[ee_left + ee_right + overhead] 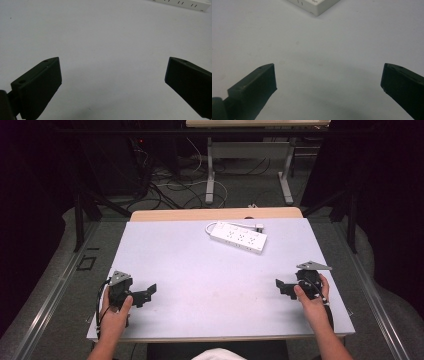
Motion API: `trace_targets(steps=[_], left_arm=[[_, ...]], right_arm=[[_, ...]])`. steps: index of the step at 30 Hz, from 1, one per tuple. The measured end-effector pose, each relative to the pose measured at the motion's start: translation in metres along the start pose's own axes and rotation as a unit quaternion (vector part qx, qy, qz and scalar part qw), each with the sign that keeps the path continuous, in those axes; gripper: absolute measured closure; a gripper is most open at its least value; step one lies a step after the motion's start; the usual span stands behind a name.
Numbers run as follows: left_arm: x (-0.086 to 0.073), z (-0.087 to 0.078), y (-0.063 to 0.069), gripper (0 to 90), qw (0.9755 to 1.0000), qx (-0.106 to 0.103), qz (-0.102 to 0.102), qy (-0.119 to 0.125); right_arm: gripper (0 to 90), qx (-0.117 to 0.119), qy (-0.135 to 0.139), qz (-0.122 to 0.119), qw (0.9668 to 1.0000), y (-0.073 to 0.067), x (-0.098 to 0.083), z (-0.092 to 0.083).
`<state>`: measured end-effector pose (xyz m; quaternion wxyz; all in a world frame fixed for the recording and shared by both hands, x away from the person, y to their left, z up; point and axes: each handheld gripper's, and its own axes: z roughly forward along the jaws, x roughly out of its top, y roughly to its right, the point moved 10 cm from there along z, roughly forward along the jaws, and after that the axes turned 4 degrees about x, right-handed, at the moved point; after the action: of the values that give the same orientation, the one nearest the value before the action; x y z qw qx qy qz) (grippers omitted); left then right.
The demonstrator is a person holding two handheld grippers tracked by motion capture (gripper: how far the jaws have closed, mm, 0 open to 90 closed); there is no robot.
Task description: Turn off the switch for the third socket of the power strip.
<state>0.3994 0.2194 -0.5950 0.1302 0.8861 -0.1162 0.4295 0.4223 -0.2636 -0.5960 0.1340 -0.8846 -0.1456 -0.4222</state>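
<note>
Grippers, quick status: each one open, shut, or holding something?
Left gripper: open, nothing between its fingers, bare table below.
Right gripper: open, holding nothing; power strip lies apart, farther up the table.

My left tool (145,294) and right tool (281,286) are matte black, each topped with a grey three-cornered plate and trailing a black cable. Their blocky jaws have ribbed inner faces and small screw holes. My forearms are bare of sleeves.
</note>
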Motion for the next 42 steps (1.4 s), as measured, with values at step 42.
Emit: trace_targets(steps=[42], left_arm=[[-0.001,0.0,-0.008,1.9,0.9993,0.038,-0.003,-0.002]], right_arm=[[0.0,-0.016,-0.008,-0.039,0.9991,-0.002,0.062,0.007]])
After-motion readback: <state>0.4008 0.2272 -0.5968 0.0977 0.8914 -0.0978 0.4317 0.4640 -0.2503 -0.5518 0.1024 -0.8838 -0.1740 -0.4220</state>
